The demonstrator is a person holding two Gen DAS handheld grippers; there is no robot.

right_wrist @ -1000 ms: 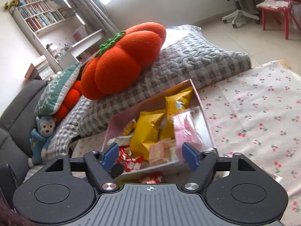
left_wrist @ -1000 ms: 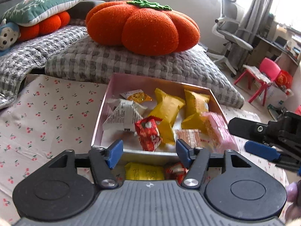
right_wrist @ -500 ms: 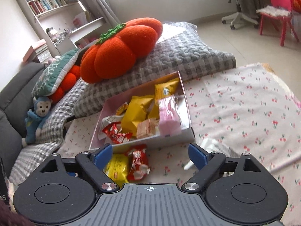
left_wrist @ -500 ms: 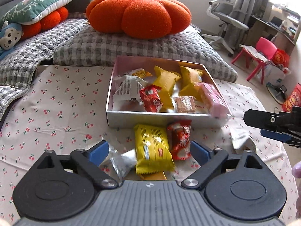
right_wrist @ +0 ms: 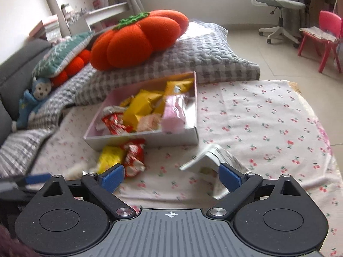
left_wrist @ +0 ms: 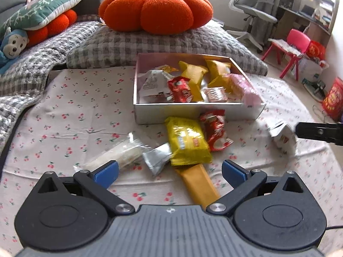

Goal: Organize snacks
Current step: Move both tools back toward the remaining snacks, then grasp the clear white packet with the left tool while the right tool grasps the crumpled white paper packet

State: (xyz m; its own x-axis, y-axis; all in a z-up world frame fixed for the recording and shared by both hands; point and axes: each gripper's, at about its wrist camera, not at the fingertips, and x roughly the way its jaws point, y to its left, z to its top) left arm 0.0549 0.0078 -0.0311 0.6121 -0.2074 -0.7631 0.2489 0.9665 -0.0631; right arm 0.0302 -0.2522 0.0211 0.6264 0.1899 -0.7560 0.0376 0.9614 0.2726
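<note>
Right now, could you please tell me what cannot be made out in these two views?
- Orange packet: near end hidden under the left gripper, left view.
- White packet: partly behind the right gripper; print blurred.
- Snacks low in the box: covered by upper packets.

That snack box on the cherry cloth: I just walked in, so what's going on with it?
A person with a gripper in each hand is sorting snacks into the box. Both the left gripper and right gripper have just been opening and hold nothing. A yellow packet, a red packet and a white packet lie outside the box.
</note>
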